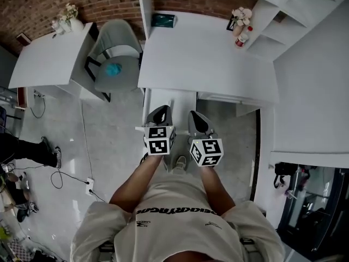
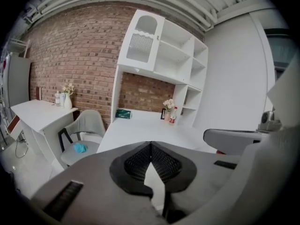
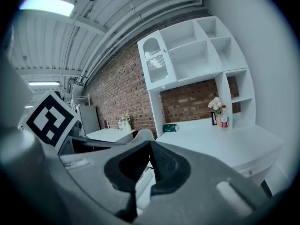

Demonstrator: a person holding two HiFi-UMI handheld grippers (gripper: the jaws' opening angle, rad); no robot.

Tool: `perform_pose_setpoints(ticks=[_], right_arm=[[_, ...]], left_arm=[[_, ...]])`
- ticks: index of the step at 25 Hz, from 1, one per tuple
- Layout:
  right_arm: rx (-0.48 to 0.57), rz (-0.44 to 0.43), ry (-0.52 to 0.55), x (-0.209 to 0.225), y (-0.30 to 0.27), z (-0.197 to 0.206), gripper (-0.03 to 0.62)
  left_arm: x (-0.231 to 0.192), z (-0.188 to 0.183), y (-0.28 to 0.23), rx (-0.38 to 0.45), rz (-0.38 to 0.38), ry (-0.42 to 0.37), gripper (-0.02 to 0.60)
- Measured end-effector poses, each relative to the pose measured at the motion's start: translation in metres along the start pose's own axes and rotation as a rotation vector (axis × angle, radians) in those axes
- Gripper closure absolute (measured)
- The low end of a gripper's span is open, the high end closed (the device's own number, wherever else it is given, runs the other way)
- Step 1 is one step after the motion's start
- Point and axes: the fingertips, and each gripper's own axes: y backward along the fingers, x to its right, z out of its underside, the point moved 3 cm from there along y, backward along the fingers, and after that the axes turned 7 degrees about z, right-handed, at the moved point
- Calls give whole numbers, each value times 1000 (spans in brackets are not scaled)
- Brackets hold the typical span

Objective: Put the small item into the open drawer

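For left hand-held gripper [image 2: 151, 144]: pressed together, nothing pinched. For right hand-held gripper [image 3: 149, 143]: likewise pressed together, empty. Both held side by side above pulled-out drawer [image 1: 182, 100] at front edge of desk [image 1: 207, 53]. Location of small item: not discernible, drawer interior too small to read.

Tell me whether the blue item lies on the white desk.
No, the blue item lies on the seat of the grey chair, beside the desk.

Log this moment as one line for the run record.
left gripper: shut, empty | right gripper: shut, empty | blue item: on chair seat | white desk: ahead of grippers
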Motion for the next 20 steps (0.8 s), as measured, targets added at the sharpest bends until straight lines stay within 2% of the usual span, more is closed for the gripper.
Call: perform_pose_setpoints(ticks=[10,20], right_arm=[[36,-5,14,-17,25,-15,594],[82,-3,24,-22,33,-34,594]], left_arm=[[9,-21,44,124,-12,-46,584],[16,-32,67,169,-17,-79,584]])
